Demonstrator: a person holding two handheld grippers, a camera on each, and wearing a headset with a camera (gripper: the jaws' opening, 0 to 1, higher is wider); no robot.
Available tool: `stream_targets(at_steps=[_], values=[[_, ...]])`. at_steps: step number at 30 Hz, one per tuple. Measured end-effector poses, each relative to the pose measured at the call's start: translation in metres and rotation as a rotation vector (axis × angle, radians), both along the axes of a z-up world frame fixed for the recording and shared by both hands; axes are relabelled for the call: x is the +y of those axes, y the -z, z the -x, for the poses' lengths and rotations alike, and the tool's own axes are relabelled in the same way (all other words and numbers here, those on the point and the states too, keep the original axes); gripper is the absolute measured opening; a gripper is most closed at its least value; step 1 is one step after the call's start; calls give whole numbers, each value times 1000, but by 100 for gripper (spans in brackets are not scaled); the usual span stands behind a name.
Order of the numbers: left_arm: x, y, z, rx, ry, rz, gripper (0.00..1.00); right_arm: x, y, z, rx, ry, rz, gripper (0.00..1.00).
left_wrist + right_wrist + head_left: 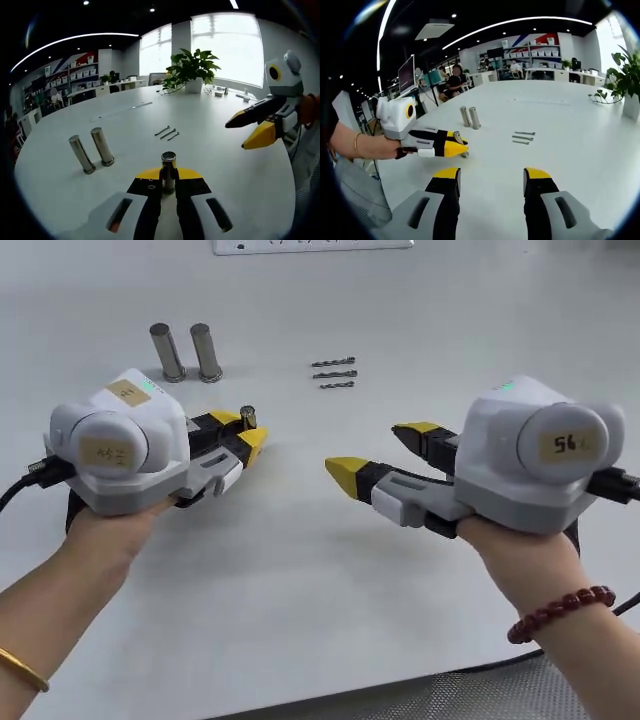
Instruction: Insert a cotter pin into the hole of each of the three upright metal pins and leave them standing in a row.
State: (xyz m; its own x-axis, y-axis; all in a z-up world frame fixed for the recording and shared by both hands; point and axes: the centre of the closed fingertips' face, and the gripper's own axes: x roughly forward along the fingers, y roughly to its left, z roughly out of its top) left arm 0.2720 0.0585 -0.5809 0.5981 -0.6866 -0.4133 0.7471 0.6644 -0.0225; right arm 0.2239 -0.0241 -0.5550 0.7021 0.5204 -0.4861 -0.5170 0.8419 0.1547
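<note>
1. Head view. Three cotters (pixel 334 373) lie loose and side by side on the table (pixel 300 570). Two pins (pixel 167 352) stand upright and close together, left of the cotters. The left gripper (pixel 245 430), left of the cotters and nearer the person, is clamped on the third pin (pixel 248 418). The right gripper (pixel 375 448), on the near side of the cotters, is spread wide and holds nothing.
2. Left gripper view. The third pin (pixel 168 162) stands upright between the closed jaws, with the cotters (pixel 167 133) lying beyond it. Whether its foot rests on the table cannot be told.
3. Right gripper view. The right gripper's own jaws gape empty, pointing towards the cotters (pixel 522 137). Judged from this, no cotter is inserted. All three insertions remain, and the third pin has yet to join the row.
</note>
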Motion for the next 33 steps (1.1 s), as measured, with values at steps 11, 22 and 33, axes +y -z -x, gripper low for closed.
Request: stream_targets(at_steps=[11, 22, 33], values=[[1, 5, 0, 6, -1, -26, 10, -2, -1, -1, 5, 12, -20, 47], [7, -1, -1, 14, -17, -16, 25, -5, -6, -5, -4, 21, -18, 47], [26, -13, 13, 35, -102, -46, 35, -9, -19, -18, -40, -131, 106, 35]])
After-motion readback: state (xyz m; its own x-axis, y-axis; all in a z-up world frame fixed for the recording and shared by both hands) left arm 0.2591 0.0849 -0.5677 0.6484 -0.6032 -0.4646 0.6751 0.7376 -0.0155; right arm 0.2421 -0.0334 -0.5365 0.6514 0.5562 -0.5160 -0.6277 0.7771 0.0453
